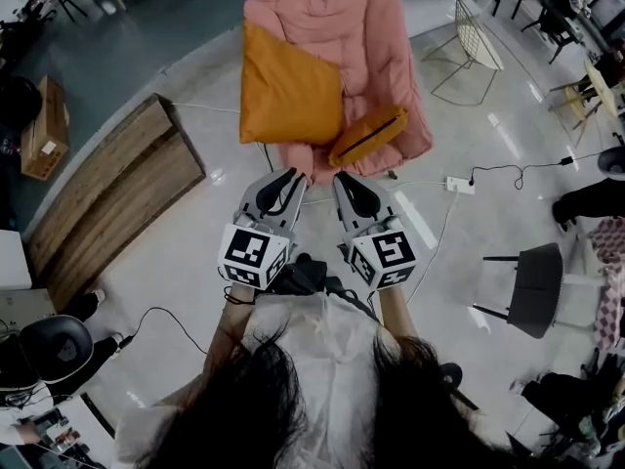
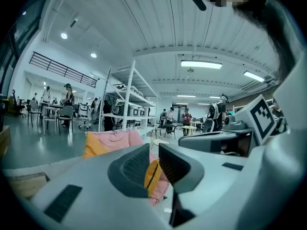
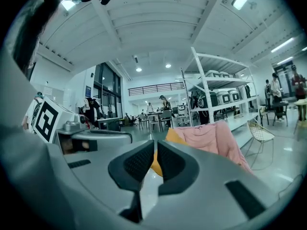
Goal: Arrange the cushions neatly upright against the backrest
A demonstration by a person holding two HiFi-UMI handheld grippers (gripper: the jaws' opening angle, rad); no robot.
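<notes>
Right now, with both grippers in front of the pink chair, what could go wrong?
The small orange cushion lies slanted at the front edge of the pink chair; a nudge might tip it off.
The left gripper and right gripper are shut and empty; unopened, they would likely only push cushions.
The power strip lies on the floor beside the chair, a possible trip hazard.
</notes>
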